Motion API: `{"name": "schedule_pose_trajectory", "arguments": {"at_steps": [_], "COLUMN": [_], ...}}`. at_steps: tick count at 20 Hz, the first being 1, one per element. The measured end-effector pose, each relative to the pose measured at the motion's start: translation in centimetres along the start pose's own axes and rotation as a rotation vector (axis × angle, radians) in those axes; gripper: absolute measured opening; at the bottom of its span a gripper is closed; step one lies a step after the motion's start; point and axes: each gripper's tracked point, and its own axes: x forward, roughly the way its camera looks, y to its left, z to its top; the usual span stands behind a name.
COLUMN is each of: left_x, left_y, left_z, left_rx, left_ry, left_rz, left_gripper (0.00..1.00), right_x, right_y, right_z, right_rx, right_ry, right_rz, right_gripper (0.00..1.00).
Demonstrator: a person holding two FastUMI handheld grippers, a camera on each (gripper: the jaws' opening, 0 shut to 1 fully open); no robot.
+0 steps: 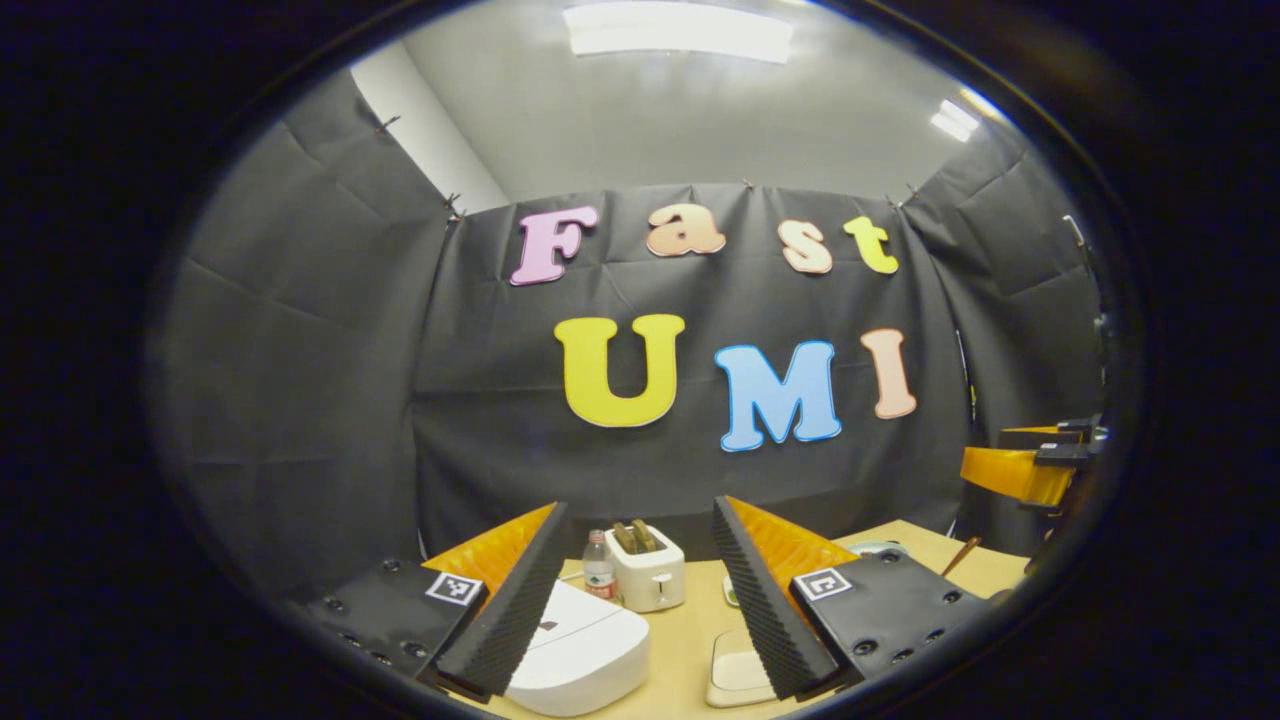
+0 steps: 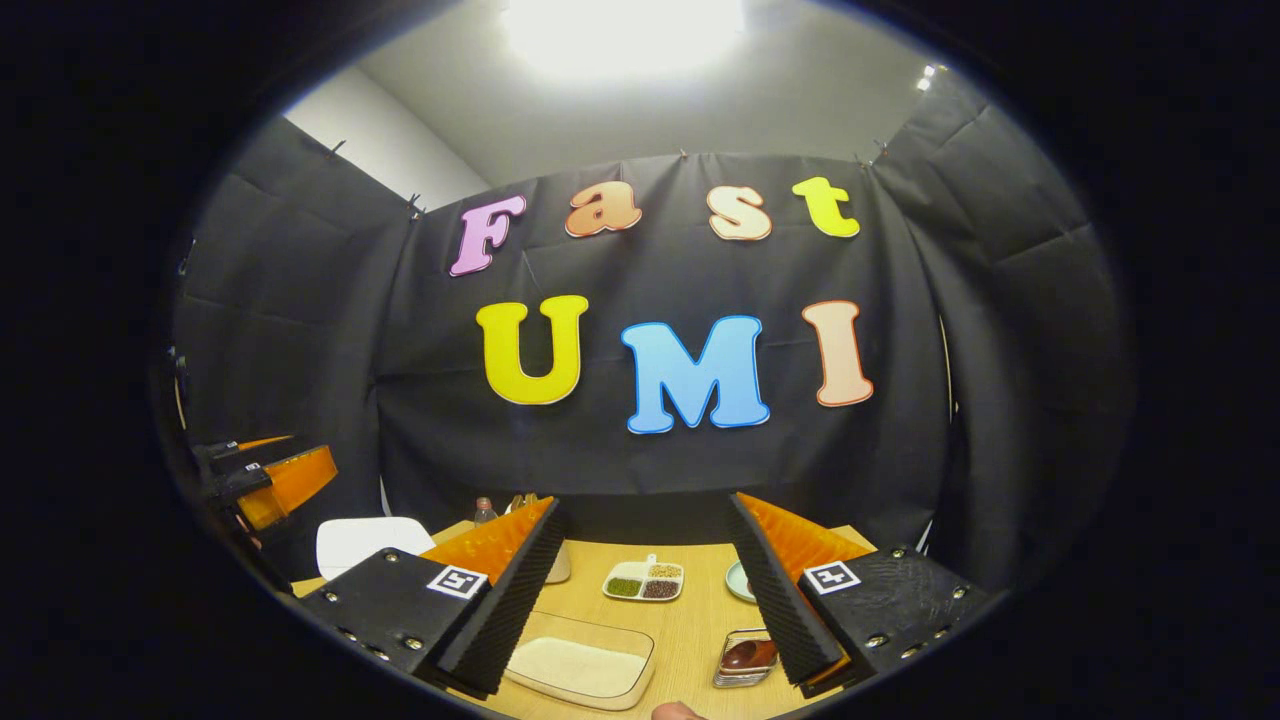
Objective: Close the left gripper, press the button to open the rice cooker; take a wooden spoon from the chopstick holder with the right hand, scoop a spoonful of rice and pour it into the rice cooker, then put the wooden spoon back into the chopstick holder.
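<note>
Wooden table (image 2: 690,640) carried everything. White rice cooker (image 1: 580,650) sat low at the left with its lid down, right under the left gripper (image 1: 640,610), which hung above it with its fingers spread wide, holding nothing. That fit either the lid waiting to be popped or shut again, can't tell which. A clear tray of rice (image 2: 582,665) lay in front of the right gripper (image 2: 645,600), presumably placed within easy scooping reach. Right gripper's fingers were also wide apart, empty, touching nothing. White toaster (image 1: 648,575) with bread stood behind the cooker, a water bottle (image 1: 599,568) just beside it. Divided dish of beans (image 2: 645,581) lay past the rice tray. Small metal holder (image 2: 745,658) near the right finger held something brown, likely the wooden spoon (image 2: 748,655); too small to be sure.
</note>
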Motion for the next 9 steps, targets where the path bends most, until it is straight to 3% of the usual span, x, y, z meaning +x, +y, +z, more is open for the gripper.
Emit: {"name": "schedule_pose_trajectory", "arguments": {"at_steps": [9], "left_x": [0.2], "left_y": [-0.3], "left_z": [-0.2], "left_rx": [-0.021], "left_ry": [-0.003], "left_rz": [-0.033], "left_gripper": [0.99], "right_x": [-0.1], "right_y": [1.2], "right_z": [0.8], "right_rx": [-0.025], "right_ry": [-0.033], "right_rz": [-0.008], "right_gripper": [0.99]}}
